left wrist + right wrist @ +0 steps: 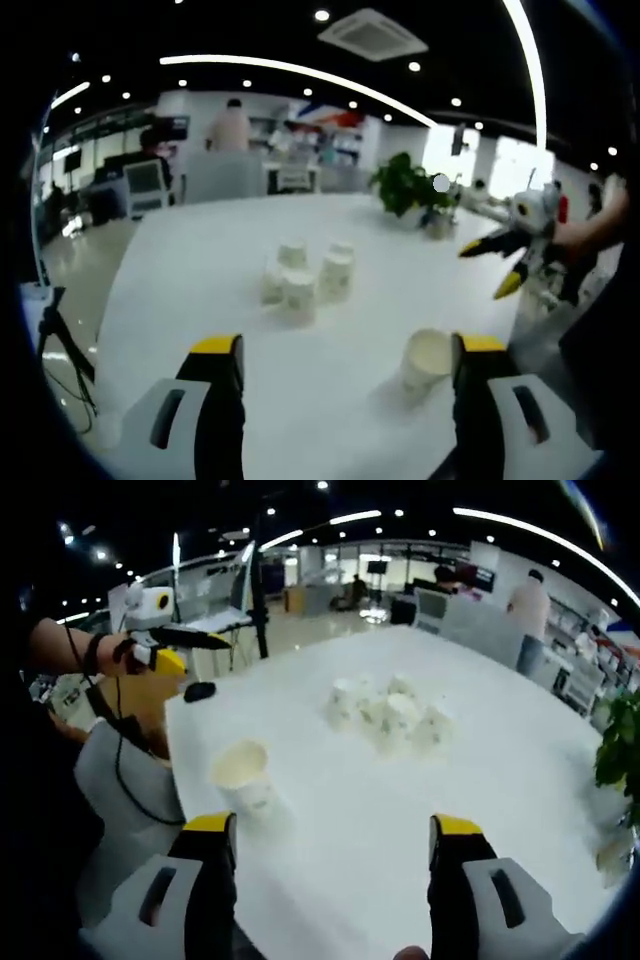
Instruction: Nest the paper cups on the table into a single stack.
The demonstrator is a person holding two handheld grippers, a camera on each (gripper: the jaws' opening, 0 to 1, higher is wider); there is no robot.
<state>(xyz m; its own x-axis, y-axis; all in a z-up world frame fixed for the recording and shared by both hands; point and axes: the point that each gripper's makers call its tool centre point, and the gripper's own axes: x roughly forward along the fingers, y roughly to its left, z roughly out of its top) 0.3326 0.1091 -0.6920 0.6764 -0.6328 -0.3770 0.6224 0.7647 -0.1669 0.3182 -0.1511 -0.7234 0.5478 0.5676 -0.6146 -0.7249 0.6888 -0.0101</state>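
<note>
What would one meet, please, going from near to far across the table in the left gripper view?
Left gripper jaws, lone upright paper cup, cluster of paper cups, potted plant at the far edge.

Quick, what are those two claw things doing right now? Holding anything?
Left gripper: open, holding nothing.
Right gripper: open, holding nothing.
</note>
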